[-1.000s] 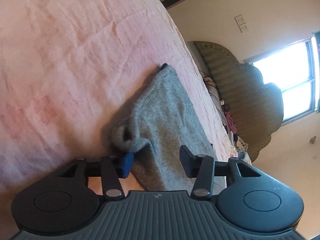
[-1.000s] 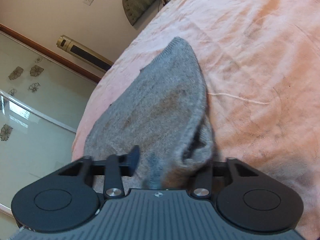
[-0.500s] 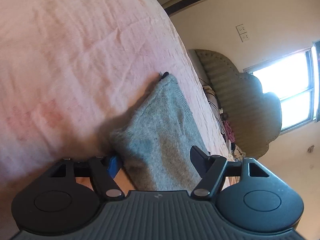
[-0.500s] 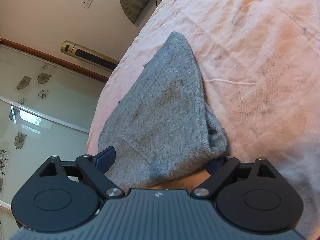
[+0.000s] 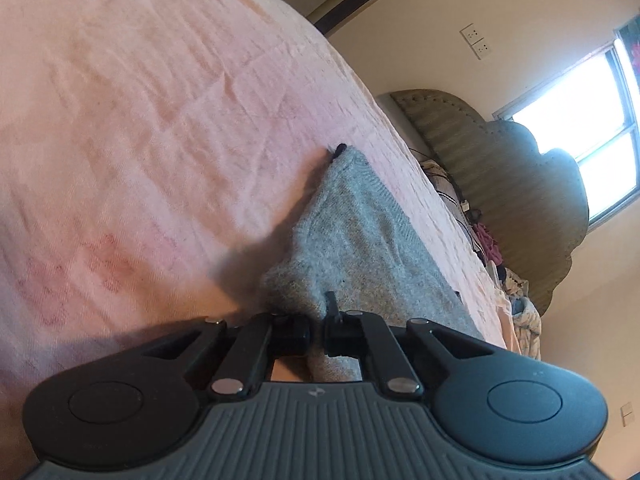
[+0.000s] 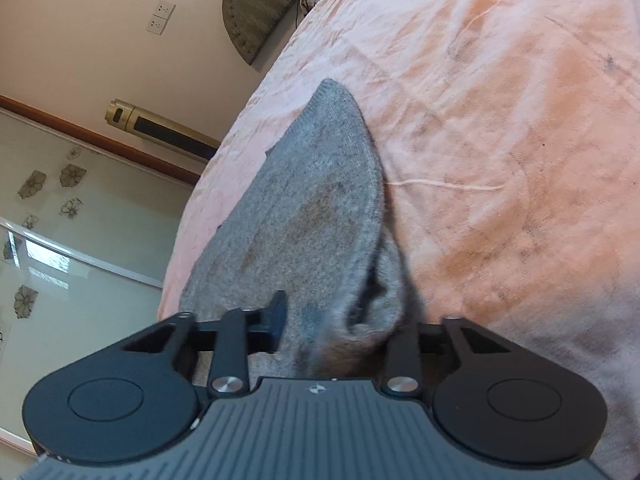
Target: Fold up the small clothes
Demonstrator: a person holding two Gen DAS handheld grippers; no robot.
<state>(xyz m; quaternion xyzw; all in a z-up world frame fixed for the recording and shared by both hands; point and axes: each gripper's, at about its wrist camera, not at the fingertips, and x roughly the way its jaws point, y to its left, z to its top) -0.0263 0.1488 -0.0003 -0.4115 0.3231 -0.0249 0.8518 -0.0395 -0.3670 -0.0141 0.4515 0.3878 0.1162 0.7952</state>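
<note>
- Left wrist view: left gripper pinched tight on the near edge of the grey knit garment, lying on the pink bedspread. Risk: thin bite slips.
- Right wrist view: right gripper parted around the garment's bunched end, not clamped. Risk: layers separate, skewing fold.

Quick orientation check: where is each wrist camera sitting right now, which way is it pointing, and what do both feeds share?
Left wrist: rides behind the left gripper, looking along its fingers over the pink bedspread toward headboard and window; its jaws are pinched shut on the grey knit garment.
Right wrist: rides behind the right gripper, facing across the bed toward the gold-and-black unit by the wall; its jaws stand apart around the garment's bunched edge.
Shared: the garment, bedspread, headboard, wall sockets.
</note>
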